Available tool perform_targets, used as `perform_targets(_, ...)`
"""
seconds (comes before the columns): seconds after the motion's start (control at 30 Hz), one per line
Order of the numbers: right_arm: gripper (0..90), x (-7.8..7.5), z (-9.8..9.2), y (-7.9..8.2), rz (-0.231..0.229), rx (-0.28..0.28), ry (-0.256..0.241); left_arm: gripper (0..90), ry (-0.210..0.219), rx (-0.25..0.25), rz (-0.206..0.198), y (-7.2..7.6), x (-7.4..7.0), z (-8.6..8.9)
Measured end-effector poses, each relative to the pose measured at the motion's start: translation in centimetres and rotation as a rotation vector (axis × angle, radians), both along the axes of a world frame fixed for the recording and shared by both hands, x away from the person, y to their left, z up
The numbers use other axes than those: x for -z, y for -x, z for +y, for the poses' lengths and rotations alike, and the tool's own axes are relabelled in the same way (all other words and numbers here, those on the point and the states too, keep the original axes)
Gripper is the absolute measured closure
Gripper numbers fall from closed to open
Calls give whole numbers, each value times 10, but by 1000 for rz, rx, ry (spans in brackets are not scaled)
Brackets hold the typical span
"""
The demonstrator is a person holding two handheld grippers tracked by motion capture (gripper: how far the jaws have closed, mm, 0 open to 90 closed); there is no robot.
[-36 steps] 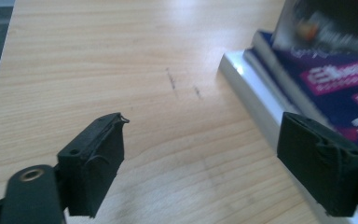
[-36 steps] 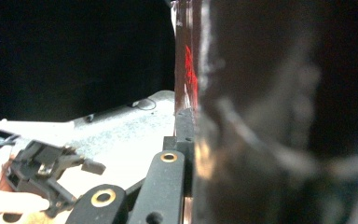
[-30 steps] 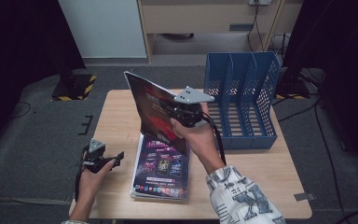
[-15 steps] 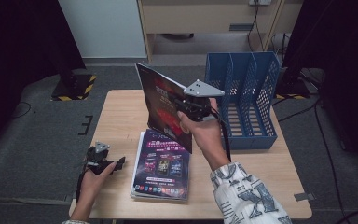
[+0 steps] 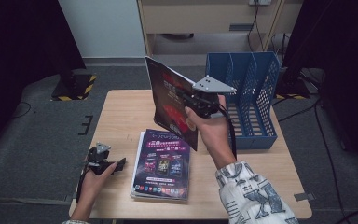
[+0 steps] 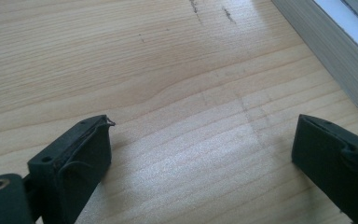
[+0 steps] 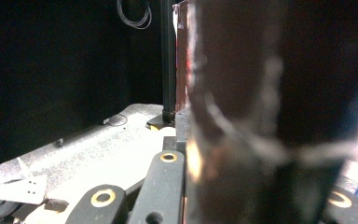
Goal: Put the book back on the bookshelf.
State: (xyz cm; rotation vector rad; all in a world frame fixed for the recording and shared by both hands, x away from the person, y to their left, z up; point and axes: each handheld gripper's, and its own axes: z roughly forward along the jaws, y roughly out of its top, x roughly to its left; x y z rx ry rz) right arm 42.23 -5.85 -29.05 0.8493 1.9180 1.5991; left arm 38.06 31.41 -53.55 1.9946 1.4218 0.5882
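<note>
Lifting magazine point(image 5: 172, 102) upright above the counter point(image 5: 121, 116), right claw point(image 5: 196, 100) clamped on it. Left claw point(image 5: 106, 165) idle, jaws apart. Keep it vertical, align with a file rack point(image 5: 251, 93) slot, lower gently.

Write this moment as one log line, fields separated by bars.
right gripper: shut on magazine, lifted upright | left gripper: open, low over table | magazine stack: flat | file rack: beside

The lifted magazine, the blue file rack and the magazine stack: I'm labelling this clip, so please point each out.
lifted magazine point(image 5: 168, 98), high view, on its dark cover.
blue file rack point(image 5: 256, 136), high view, on its front wall.
magazine stack point(image 5: 163, 163), high view, on the top cover.
</note>
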Motion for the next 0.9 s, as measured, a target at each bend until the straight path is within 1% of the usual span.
perform_targets(0.13,866,-5,-6,1,0,9,-11,27,4,3,-6,0,1,0)
perform_targets(0.47,866,-16,-20,4,-8,43,-19,21,0,2,-3,0,1,-1)
perform_targets(0.9,866,-22,-34,7,-12,66,-18,16,0,2,-3,0,1,-1)
